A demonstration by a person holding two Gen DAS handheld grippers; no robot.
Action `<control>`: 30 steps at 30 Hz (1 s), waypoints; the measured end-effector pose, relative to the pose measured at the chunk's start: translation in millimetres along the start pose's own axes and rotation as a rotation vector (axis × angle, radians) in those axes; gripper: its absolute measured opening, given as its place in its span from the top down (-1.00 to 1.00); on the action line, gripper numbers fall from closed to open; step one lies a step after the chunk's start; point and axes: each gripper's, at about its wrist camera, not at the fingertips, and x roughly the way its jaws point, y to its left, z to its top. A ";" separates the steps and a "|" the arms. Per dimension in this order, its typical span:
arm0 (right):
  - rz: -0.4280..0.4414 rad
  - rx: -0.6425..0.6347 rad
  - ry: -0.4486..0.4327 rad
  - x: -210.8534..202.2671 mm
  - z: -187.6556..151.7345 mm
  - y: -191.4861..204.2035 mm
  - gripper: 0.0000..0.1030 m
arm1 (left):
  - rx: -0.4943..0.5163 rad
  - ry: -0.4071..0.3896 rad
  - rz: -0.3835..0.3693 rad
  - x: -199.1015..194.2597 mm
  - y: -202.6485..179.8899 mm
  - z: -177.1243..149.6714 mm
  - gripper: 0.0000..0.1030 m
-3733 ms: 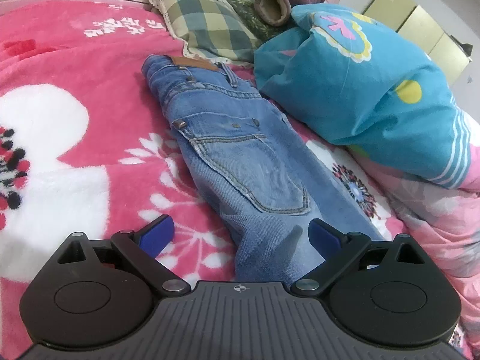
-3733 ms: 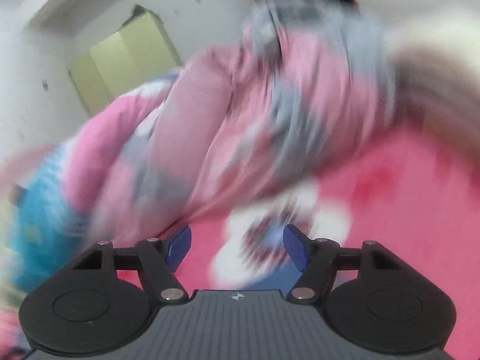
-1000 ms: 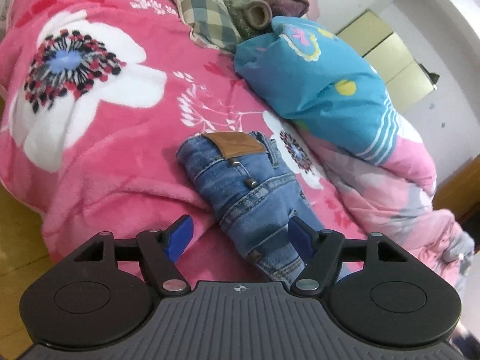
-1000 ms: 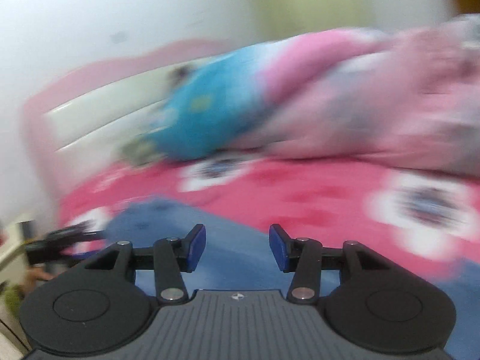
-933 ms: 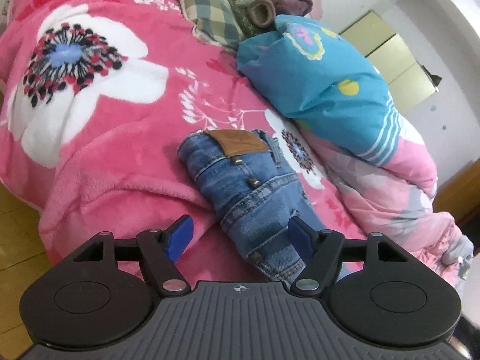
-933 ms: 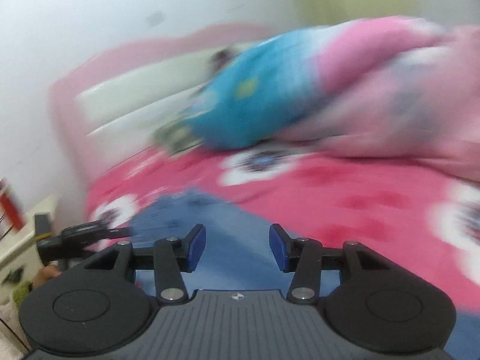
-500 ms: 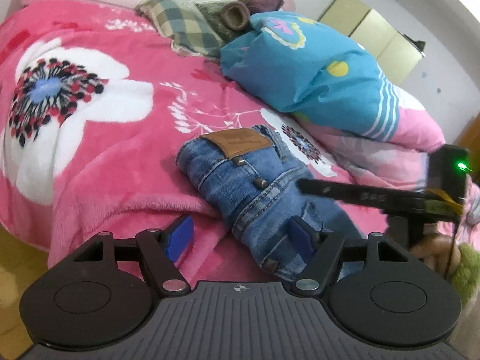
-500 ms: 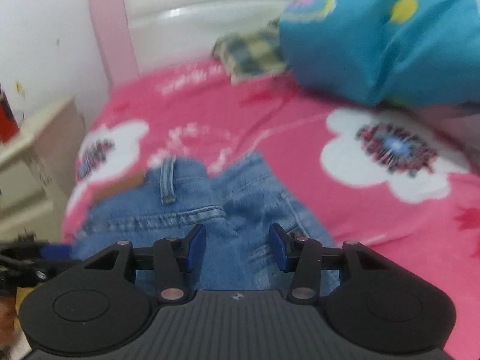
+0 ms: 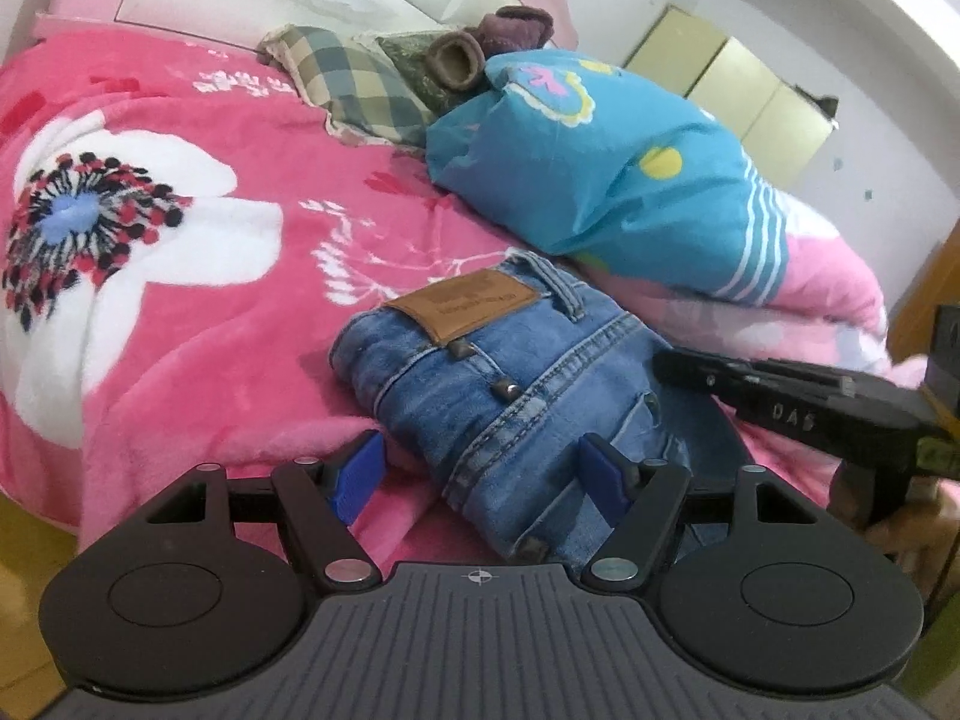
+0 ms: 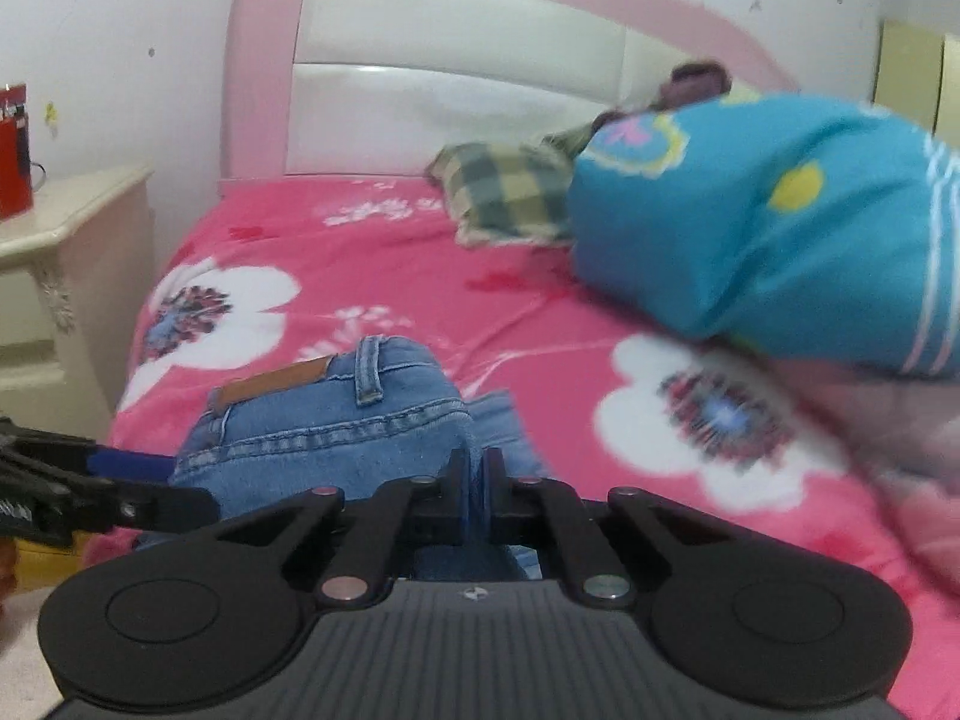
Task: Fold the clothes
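Note:
Folded blue jeans (image 9: 510, 372) with a brown leather patch lie on the pink flowered blanket (image 9: 180, 252) near the bed's edge. My left gripper (image 9: 480, 474) is open, its blue pads standing on either side of the jeans' near end without pressing it. My right gripper (image 10: 477, 498) is shut, pinching a fold of the jeans (image 10: 336, 420) at their right edge. In the left wrist view the right gripper (image 9: 666, 363) reaches in from the right onto the denim. The left gripper (image 10: 162, 480) shows at the left of the right wrist view.
A blue bundle of bedding (image 9: 612, 174) and a pink quilt (image 9: 810, 276) lie close behind the jeans. A plaid pillow (image 9: 354, 84) rests by the headboard (image 10: 450, 60). A cream nightstand (image 10: 60, 276) with a red mug (image 10: 15, 150) stands beside the bed.
My right gripper swung over to the jeans, sank onto their right edge and shut on the denim. The left gripper stayed open astride the jeans, rolling a little.

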 end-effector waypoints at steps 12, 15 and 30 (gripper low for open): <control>-0.099 -0.063 0.025 19.9 -4.2 -12.7 0.94 | 0.092 -0.032 0.070 7.9 -18.5 -0.2 -0.36; -0.115 -0.094 0.045 30.3 -9.6 -13.7 0.93 | 0.093 -0.034 0.086 11.1 -16.0 -0.9 -0.35; -0.106 -0.089 0.076 66.4 -33.4 -9.8 0.91 | 0.277 -0.126 -0.083 11.8 -43.7 25.8 -0.18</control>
